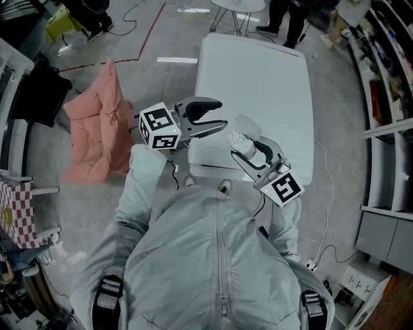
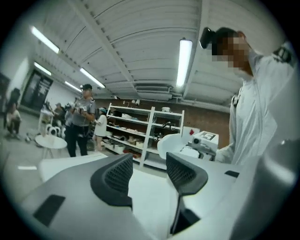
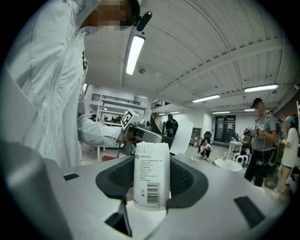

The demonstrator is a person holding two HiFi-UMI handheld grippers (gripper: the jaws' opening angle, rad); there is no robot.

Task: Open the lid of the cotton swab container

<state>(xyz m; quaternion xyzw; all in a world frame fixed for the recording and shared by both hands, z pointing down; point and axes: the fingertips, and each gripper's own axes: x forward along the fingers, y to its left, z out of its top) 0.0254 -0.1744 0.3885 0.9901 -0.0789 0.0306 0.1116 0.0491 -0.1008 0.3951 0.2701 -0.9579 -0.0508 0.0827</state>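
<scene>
In the head view a white cotton swab container is held over the near edge of the white table, with my right gripper shut on it. In the right gripper view the container stands upright between the pads, label facing the camera. Swab tips show at its top, and the lid is flipped back behind it. The lid appears as a pale disc in the head view. My left gripper hangs just left of the container, open and empty. Nothing lies between its pads.
A pink cushion lies on the floor to the left. Shelving lines the right side. A small round table and standing people are beyond the white table. Cables trail on the floor near my feet.
</scene>
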